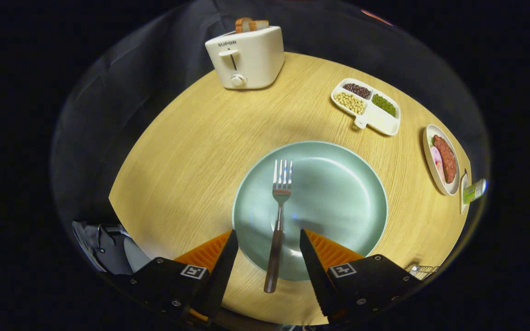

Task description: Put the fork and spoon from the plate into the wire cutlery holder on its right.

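Gripper (268, 239) hovers over plate's (338, 220) near rim, fingers apart, straddling fork (278, 216) handle w/o touching. Fork lies on plate, tines toward toaster (245, 57) at tabletop's far edge.

One fork (278, 220) on one green plate (338, 193); one toaster (246, 57) with two bread slices (251, 24); one divided bean dish (366, 106); one meat dish (441, 160).

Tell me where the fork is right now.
In the gripper view, the fork lies on the green plate, its handle between the open tool's fingers, tines pointing toward the toaster.
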The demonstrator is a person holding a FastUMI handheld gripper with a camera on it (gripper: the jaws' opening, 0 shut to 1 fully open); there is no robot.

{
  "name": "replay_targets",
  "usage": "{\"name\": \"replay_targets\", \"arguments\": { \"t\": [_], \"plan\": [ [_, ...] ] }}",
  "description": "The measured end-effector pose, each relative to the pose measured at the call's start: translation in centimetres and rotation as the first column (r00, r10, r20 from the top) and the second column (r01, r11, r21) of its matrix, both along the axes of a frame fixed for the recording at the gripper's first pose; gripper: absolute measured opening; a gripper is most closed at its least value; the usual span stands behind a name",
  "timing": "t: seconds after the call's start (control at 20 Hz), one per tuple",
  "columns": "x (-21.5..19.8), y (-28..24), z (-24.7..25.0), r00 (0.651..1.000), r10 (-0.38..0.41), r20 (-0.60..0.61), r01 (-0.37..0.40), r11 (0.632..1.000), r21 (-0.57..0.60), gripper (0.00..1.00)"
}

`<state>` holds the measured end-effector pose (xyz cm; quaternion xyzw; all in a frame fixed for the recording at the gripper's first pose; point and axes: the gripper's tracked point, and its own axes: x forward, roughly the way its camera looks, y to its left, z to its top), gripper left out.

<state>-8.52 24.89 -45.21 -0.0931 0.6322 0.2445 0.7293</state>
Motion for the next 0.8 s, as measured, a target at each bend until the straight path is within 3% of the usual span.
{"name": "replay_targets", "arguments": {
  "t": [0.35,0.5,0.6,0.75,0.8],
  "plan": [
    [-0.7,-0.1,-2.8,0.993,0.010,-0.114,-0.021,0.994,-0.104,0.52],
    [-0.7,0.0,-3.2,0.991,-0.004,-0.136,-0.011,0.994,-0.112,0.49],
    [-0.5,-0.3,-3.1,0.991,-0.008,-0.133,-0.010,0.990,-0.138,0.39],
    [0.0,-0.6,-3.3,0.991,-0.015,-0.131,-0.005,0.989,-0.150,0.11],
    [0.0,-0.6,-3.2,0.991,-0.021,-0.135,0.001,0.990,-0.144,0.09]
  ]
}}
